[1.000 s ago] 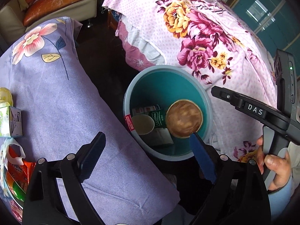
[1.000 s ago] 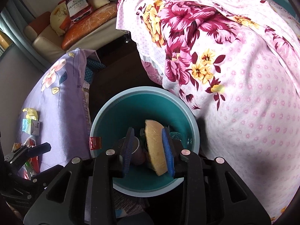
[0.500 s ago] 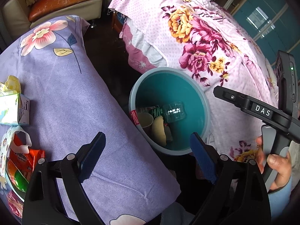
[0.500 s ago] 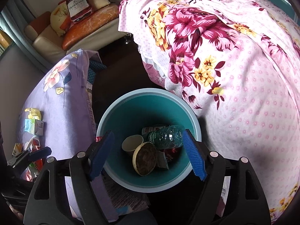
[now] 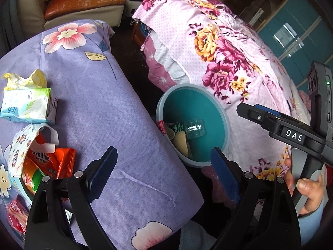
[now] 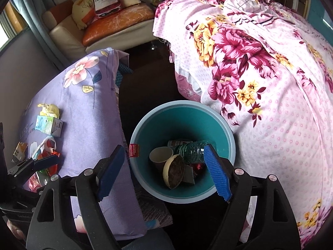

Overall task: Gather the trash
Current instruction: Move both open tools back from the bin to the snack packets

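Observation:
A teal bin (image 6: pixel 183 123) stands on the dark floor between a purple-covered surface and the bed. Inside it lie a paper cup (image 6: pixel 160 156), a brown round bowl (image 6: pixel 174 171) and a green plastic bottle (image 6: pixel 191 150). My right gripper (image 6: pixel 164 148) hangs above the bin, open, with nothing between its pads. My left gripper (image 5: pixel 163 152) is open and empty over the edge of the purple cloth (image 5: pixel 116 112). On that cloth lie a small carton (image 5: pixel 27 106), a crumpled yellow paper (image 5: pixel 35 79) and an orange Ovaltine wrapper (image 5: pixel 52 160) in a printed bag.
A bed under a pink floral sheet (image 6: pixel 260 83) fills the right side and touches the bin. A sofa with an orange cushion (image 6: pixel 116 27) stands at the back. A strip of dark floor (image 6: pixel 145 83) runs between cloth and bed. A person's hand (image 5: pixel 308 189) holds the right gripper.
My right gripper opened and the brown bowl dropped into the bin. Both grippers drew up and back, and the left one swung toward the trash on the purple cloth.

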Available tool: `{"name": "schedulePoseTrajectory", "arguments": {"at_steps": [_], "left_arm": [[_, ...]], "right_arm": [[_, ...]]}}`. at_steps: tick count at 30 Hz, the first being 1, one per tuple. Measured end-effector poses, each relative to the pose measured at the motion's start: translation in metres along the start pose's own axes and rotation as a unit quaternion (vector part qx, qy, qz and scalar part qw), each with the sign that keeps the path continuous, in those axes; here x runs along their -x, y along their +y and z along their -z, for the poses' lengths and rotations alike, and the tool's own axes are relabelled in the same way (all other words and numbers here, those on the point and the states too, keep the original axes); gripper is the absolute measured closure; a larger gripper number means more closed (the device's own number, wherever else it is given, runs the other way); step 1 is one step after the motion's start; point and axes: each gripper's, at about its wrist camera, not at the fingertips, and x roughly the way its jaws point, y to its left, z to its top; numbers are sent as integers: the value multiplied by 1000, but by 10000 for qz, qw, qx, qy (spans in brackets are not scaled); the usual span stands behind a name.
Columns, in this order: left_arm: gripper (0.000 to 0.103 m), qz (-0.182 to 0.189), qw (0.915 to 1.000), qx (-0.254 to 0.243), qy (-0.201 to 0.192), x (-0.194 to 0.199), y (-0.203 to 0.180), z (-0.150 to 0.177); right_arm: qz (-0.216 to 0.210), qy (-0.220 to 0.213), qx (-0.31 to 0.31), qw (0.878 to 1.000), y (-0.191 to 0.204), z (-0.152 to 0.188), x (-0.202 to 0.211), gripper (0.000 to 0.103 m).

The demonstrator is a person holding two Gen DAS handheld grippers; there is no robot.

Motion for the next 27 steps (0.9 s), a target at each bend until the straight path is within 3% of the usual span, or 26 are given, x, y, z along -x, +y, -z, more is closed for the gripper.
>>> {"name": "schedulePoseTrajectory", "arguments": {"at_steps": [6, 17, 27], "left_arm": [[12, 55, 9997, 179, -151, 22, 24, 13], [12, -186, 9968, 654, -419, 66, 86, 47], [12, -832, 9891, 1044, -622, 108, 151, 92]], "right_arm": [[18, -17, 312, 9995, 36, 1, 10, 27], [-113, 107, 931, 9955, 108, 13, 11, 27], [-388, 323, 1444, 9882, 171, 33, 1, 27]]}}
